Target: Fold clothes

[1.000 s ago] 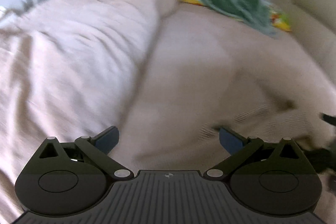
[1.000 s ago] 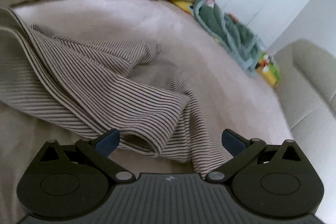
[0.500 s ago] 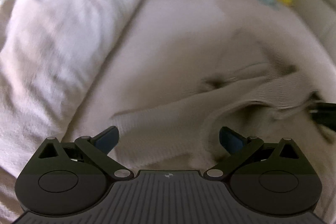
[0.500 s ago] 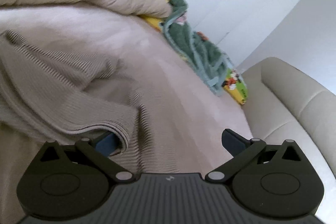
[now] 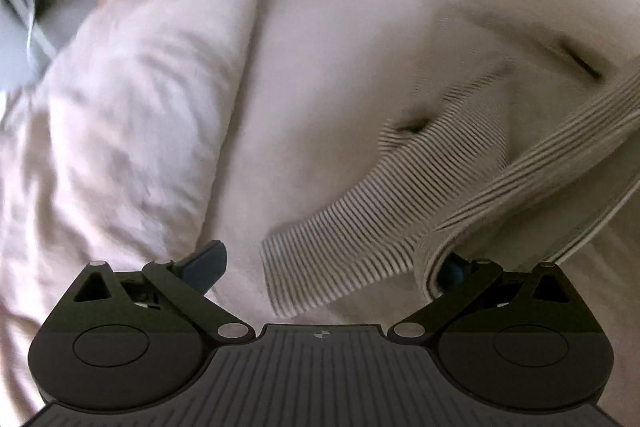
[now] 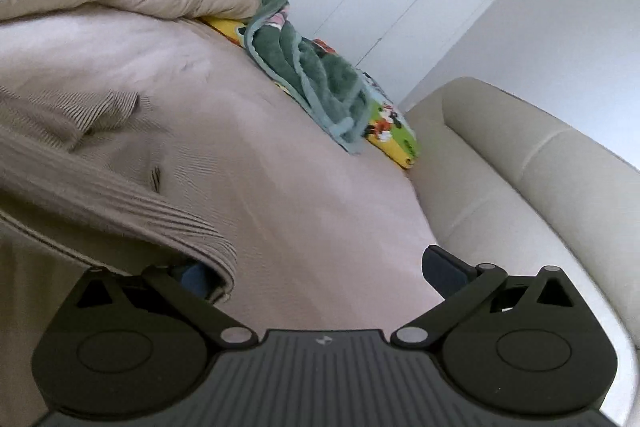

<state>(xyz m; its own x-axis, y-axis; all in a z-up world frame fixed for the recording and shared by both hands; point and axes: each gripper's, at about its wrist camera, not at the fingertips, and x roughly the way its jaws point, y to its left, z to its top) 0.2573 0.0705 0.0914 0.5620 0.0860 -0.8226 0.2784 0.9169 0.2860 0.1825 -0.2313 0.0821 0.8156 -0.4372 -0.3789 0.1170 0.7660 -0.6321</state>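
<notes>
Both wrist views skim low over the bed [image 5: 340, 67] (sharing the striped garment [image 6: 60, 155]).

left gripper [image 5: 328, 267]: jaws spread wide, left fingertip [image 5: 204, 263] bare, right fingertip mostly hidden under cloth | right gripper [image 6: 324, 267]: jaws spread wide, right fingertip [image 6: 446, 267] bare, left fingertip mostly hidden under cloth | neither clamps anything
</notes>
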